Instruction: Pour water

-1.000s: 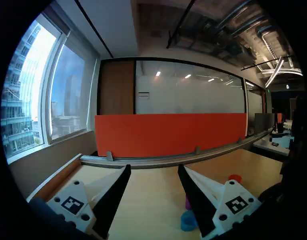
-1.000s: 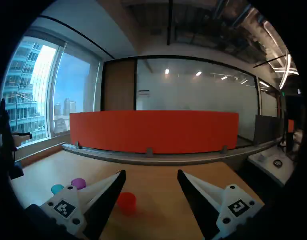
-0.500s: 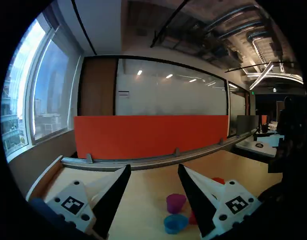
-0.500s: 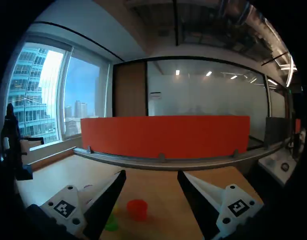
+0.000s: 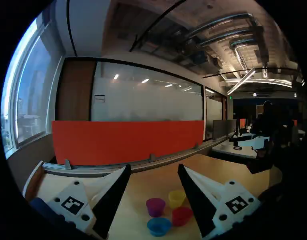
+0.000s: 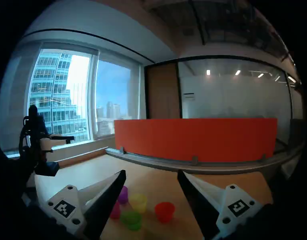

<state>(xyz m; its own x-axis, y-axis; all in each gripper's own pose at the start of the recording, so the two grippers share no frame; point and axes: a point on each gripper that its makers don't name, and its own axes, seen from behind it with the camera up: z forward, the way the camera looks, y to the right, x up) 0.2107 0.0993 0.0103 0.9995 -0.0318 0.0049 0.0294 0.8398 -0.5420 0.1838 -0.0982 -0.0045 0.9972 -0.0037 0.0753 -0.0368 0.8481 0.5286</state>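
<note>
Several small cups (image 5: 155, 207) cluster mid-worktop (image 5: 217, 164), well off its far edge. Left gripper (image 5: 153, 180) and right gripper (image 6: 151, 180) both hover spread wide, empty. Cups look light, thin-walled, tippy, so pinch gently mid-wall. Which one holds water? Can't tell.

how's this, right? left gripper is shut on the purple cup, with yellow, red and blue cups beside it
No: the left gripper view shows the left gripper open, not touching the purple cup; yellow cup, red cup and blue cup are beside it.
</note>
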